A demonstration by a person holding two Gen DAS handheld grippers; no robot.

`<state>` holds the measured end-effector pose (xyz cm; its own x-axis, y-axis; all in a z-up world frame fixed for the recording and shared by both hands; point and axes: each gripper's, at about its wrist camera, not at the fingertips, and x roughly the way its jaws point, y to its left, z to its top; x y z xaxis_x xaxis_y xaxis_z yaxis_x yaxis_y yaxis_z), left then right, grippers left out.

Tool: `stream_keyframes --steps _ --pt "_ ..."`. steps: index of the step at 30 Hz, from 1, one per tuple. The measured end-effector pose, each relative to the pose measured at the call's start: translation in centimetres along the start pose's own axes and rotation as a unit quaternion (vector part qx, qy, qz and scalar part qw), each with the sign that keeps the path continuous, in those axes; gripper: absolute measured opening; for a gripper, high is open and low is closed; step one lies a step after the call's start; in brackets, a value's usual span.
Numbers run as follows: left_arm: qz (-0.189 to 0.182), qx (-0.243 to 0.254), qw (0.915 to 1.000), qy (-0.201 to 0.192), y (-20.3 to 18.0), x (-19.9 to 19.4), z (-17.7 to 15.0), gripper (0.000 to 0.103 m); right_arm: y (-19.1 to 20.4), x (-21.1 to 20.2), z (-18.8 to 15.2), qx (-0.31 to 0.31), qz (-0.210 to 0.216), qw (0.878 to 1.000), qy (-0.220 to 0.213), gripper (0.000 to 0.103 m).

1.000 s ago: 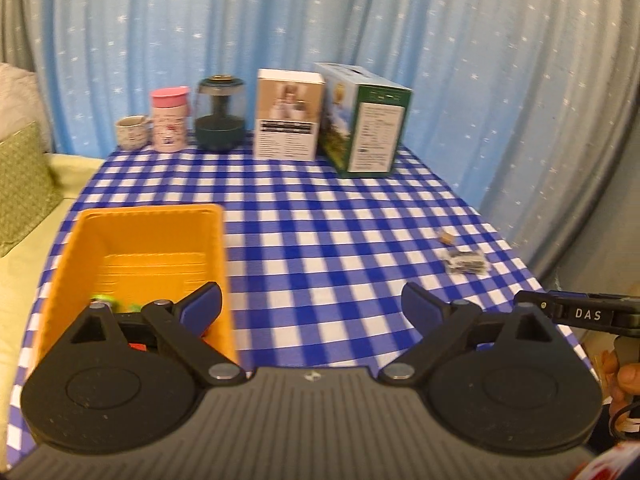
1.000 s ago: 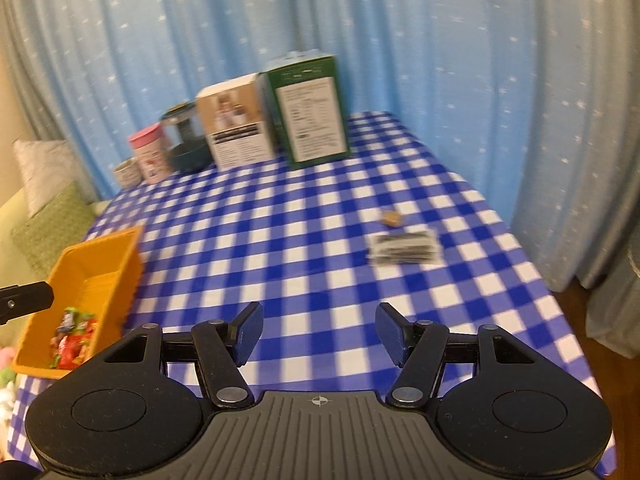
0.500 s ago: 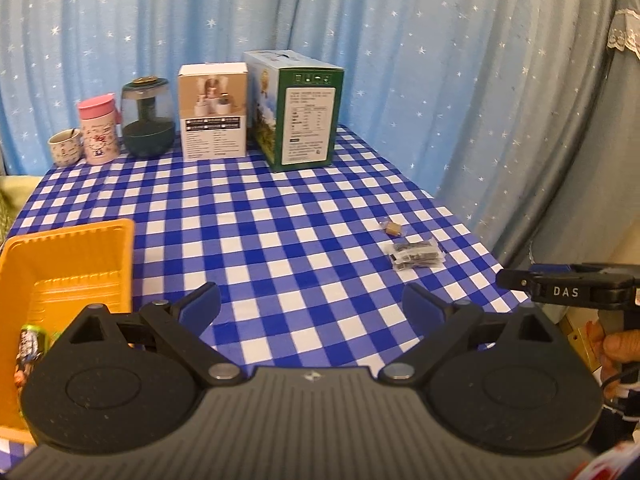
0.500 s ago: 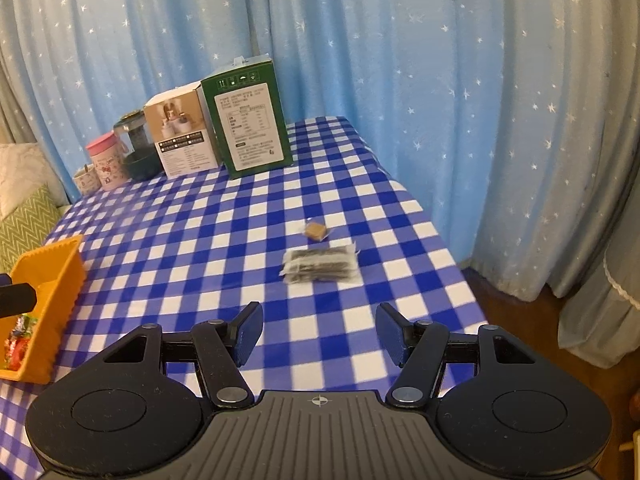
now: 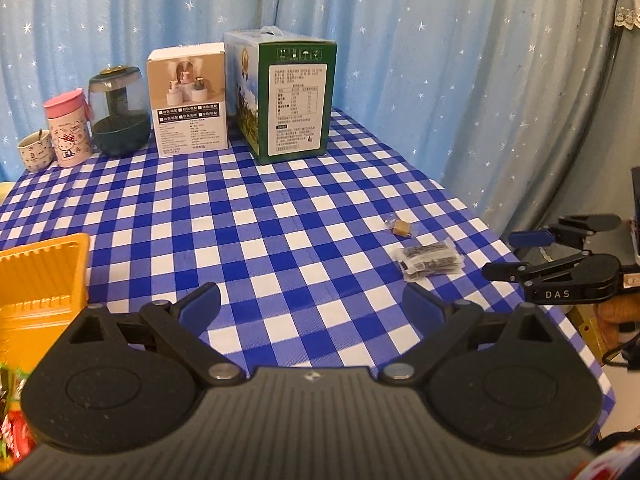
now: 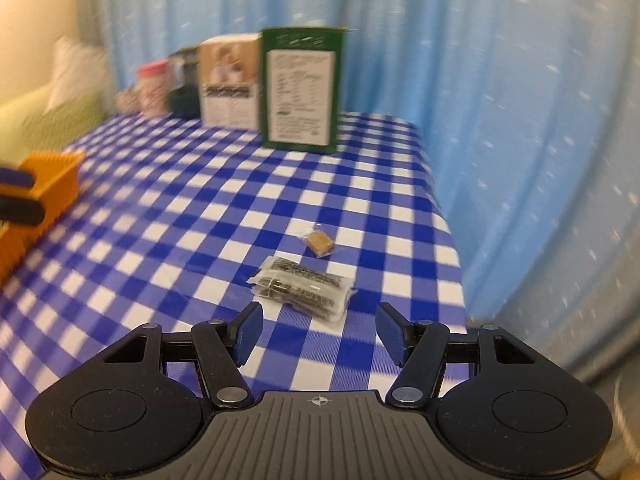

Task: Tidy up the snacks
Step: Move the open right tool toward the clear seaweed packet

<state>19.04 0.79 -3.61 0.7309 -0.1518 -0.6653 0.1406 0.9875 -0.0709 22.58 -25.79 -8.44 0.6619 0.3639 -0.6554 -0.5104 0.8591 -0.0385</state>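
Hovering over the checked tablecloth [image 6: 168, 240], the right gripper [image 6: 318, 330] has its jaws apart with nothing between them; a clear packet of dark snacks [image 6: 304, 290] lies just beyond its fingertips at about twelve o'clock, and a small wrapped toffee [image 6: 319, 241] sits just past that. At ten o'clock stands the orange bin [image 6: 44, 190]. The left gripper [image 5: 310, 308] is likewise spread and empty, the packet at its two o'clock, the bin at nine.
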Motion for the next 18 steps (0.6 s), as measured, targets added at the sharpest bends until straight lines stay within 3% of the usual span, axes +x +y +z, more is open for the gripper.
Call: stream_keyframes --steps 5,10,18 --pt "0.002 0.004 1.0 0.006 0.2 2.3 0.2 0.096 -0.9 3.5 0.2 -0.075 0.027 0.997 0.011 0.063" --pt "-0.003 0.005 0.9999 0.011 0.3 3.6 0.3 0.096 -0.6 6.5 0.5 -0.161 0.046 0.986 0.027 0.063" --pt "-0.017 0.003 0.9996 0.022 0.2 4.9 0.0 0.096 -0.9 10.4 1.8 -0.227 0.078 0.968 0.067 0.062"
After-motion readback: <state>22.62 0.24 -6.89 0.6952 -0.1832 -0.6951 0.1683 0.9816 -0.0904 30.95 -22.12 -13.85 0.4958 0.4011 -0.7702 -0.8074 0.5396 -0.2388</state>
